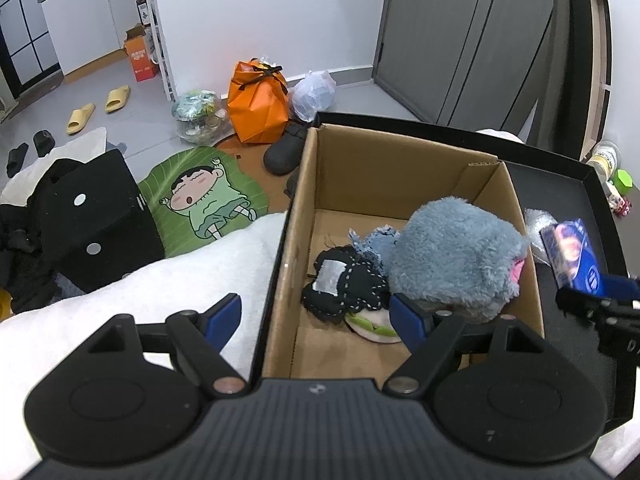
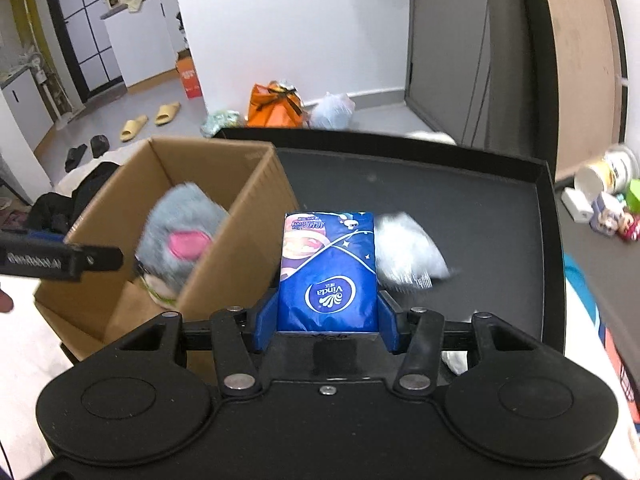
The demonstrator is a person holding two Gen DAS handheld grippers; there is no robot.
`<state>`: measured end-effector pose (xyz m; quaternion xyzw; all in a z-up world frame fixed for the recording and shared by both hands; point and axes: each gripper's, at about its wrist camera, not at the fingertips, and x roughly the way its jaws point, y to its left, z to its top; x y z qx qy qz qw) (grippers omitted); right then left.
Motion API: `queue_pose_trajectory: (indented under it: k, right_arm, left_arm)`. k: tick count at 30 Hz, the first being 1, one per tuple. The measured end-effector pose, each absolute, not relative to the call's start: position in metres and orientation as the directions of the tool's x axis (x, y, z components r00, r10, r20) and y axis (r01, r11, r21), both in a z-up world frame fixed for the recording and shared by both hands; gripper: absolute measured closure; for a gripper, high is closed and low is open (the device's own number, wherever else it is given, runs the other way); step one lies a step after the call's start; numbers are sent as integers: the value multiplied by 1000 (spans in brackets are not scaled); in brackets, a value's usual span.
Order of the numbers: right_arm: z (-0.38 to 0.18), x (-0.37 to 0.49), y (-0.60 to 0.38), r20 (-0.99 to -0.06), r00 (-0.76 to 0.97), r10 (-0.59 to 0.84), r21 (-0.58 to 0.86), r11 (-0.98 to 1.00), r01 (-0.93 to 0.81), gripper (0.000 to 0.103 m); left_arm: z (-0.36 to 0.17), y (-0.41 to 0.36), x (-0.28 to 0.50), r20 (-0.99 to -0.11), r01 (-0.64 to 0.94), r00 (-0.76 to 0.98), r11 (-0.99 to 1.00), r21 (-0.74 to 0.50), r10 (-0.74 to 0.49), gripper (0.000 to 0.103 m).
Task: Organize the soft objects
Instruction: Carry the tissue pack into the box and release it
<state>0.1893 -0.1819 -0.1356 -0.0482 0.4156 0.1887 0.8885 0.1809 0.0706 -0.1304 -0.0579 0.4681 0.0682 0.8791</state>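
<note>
With the left gripper (image 1: 316, 316) held wide and empty, the tissue pack (image 2: 328, 268), pinched only at its near end by the right gripper (image 2: 326, 322), could be squeezed loose short of the cardboard box (image 2: 256, 248).

Blue tissue pack (image 2: 328, 276) clamped; grey plush (image 1: 456, 256) in box (image 1: 396, 160)

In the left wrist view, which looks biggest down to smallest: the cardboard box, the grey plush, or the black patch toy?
1. Cardboard box
2. Grey plush
3. Black patch toy
All three sit together, so nearness hardly skews this.

Left tool (image 1: 316, 316) jaws spread, right tool (image 2: 326, 320) clamped
</note>
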Motion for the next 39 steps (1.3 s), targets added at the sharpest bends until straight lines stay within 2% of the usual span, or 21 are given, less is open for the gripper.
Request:
queue_pose_trajectory:
  k: [8, 17, 22, 25, 30, 32, 39]
  right_arm:
    - [-110, 203, -160, -725, 603, 334, 70, 906, -418, 53]
    - [-96, 212, -127, -709, 593, 381, 52, 867, -495, 53]
    - [-94, 215, -106, -711, 577, 400, 41, 844, -535, 53]
    - [-95, 218, -97, -716, 567, 406, 36, 833, -552, 53]
    - [-96, 220, -83, -713, 559, 422, 39, 821, -569, 51]
    - [-98, 221, -79, -720, 550, 423, 35, 814, -580, 46]
    - [-95, 214, -93, -718, 566, 405, 27, 829, -559, 45]
  left_arm:
    - [-131, 80, 177, -823, -185, 565, 981, -50, 65, 31]
    - [-138, 90, 176, -830, -202, 557, 976, -86, 42, 56]
    - [-143, 94, 177, -836, -209, 549, 971, -115, 19, 75]
    - [-145, 97, 178, -837, -211, 547, 969, -128, 8, 82]
    - [-145, 100, 178, -834, -218, 551, 966, -135, 8, 88]
    - [-146, 102, 178, -834, -220, 551, 966, -140, 5, 89]
    - [-144, 103, 176, -831, -219, 556, 965, -144, 2, 89]
